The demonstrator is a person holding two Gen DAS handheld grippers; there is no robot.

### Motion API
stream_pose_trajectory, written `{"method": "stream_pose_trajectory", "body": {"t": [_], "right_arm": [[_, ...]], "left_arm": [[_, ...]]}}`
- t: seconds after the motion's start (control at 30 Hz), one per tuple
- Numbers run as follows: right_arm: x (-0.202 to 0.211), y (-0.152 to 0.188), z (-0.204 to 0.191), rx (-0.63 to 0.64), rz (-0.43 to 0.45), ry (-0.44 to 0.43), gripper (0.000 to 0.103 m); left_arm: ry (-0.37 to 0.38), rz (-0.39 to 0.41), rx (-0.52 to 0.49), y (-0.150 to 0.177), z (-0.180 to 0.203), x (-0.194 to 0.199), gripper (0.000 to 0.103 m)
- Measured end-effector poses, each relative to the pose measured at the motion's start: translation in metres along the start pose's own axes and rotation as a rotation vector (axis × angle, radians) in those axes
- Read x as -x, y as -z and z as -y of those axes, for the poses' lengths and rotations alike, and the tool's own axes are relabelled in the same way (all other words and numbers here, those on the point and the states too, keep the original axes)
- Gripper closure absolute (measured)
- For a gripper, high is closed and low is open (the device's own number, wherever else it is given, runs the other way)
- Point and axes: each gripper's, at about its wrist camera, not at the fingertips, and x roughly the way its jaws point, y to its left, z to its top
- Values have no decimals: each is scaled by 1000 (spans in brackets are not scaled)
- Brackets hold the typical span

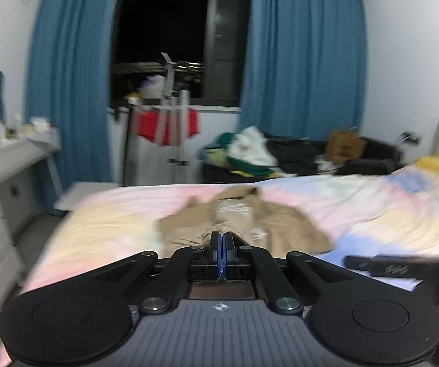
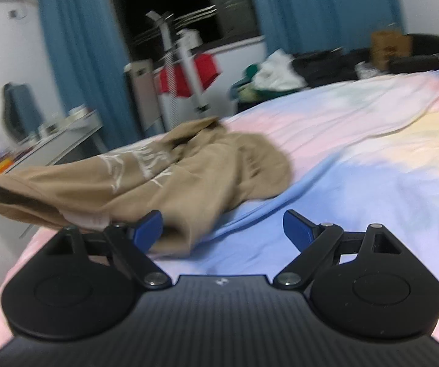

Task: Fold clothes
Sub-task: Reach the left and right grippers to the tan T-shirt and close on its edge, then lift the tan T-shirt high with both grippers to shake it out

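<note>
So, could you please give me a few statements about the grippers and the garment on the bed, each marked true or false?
1. The left hand-held gripper is shut on an edge of the tan T-shirt. True.
2. The right hand-held gripper is clamped on the T-shirt. False: its jaws stand wide open, holding nothing.
3. The T-shirt lies crumpled on the pastel bedsheet. True.
4. The T-shirt is plain, with no print. False: white lettering shows on it.
5. The blue curtains are drawn fully across the window. False: they hang apart, with dark glass between them.
</note>
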Motion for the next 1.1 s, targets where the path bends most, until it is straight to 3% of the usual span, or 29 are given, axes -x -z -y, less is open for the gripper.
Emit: {"method": "stream_pose_trajectory", "body": {"t": [0.1, 0.2, 0.3, 0.43, 0.5, 0.6, 0.67, 0.8, 0.97, 1.03, 1.1], "right_arm": [[-16, 10, -14, 57, -66, -15, 22], [-33, 21, -27, 97, -134, -45, 28], [-51, 26, -39, 160, -129, -27, 33], [-74, 29, -46, 203, -117, 13, 42], [-90, 33, -44, 197, -153, 45, 64], [-93, 32, -34, 148, -154, 41, 85], [-85, 29, -33, 130, -120, 48, 92], [-61, 19, -32, 92, -22, 56, 96], [-23, 9, -30, 43, 100, 58, 96], [-14, 9, -29, 41, 120, 59, 96], [-7, 10, -29, 43, 129, 62, 96]], "left_arm": [[-12, -55, 94, 15, -19, -5, 102], [-30, -72, 102, 16, -27, -11, 102], [-30, -61, 124, 18, -35, -10, 102], [-47, -103, 121, 29, -35, -18, 102], [-56, -138, 111, 34, -34, -25, 102], [-75, -181, 93, 39, -28, -41, 101], [-92, -209, 74, 43, -25, -51, 101], [-120, -254, 18, 53, -16, -63, 95], [-151, -292, -73, 67, -1, -72, 77], [-166, -305, -96, 72, 3, -77, 68], [-183, -332, -127, 80, 9, -86, 68]]}}
